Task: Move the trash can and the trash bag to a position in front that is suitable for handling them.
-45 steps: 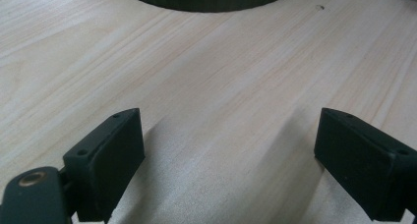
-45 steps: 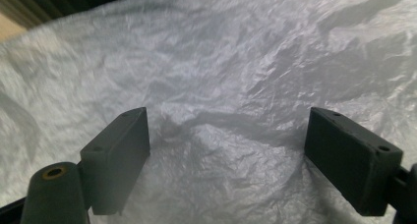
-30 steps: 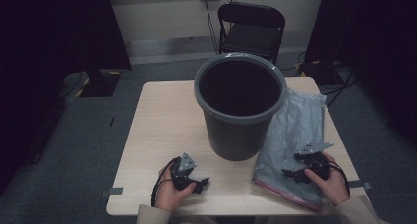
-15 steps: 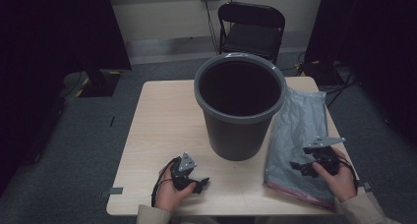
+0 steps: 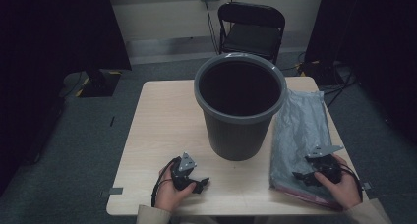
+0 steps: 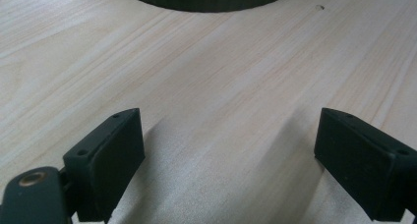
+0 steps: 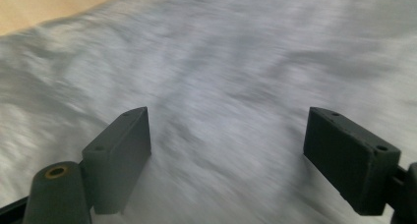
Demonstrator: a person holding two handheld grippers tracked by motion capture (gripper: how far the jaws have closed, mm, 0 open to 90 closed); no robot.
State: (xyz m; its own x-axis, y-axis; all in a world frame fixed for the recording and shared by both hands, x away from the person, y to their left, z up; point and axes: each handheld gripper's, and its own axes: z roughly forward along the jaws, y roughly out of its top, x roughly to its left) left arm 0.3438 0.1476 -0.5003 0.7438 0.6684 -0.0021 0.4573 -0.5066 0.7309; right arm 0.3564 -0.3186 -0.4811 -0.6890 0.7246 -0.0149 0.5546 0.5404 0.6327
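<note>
Your right gripper hovers low over the grey bag, jaws spread wide and holding nothing; the bag lies flat beneath and ahead of it, blurred in the right gripper view. Your left gripper rests on the table, jaws also released, with the bin just ahead of it.

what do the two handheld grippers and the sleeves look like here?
Both are small black units. The left gripper and right gripper each carry a grey three-cornered plate on top and trail a thin black cable. Jaws are flat black rectangular blocks with small screw holes; a brass-coloured insert sits beside one. Sleeves look light beige.
</note>
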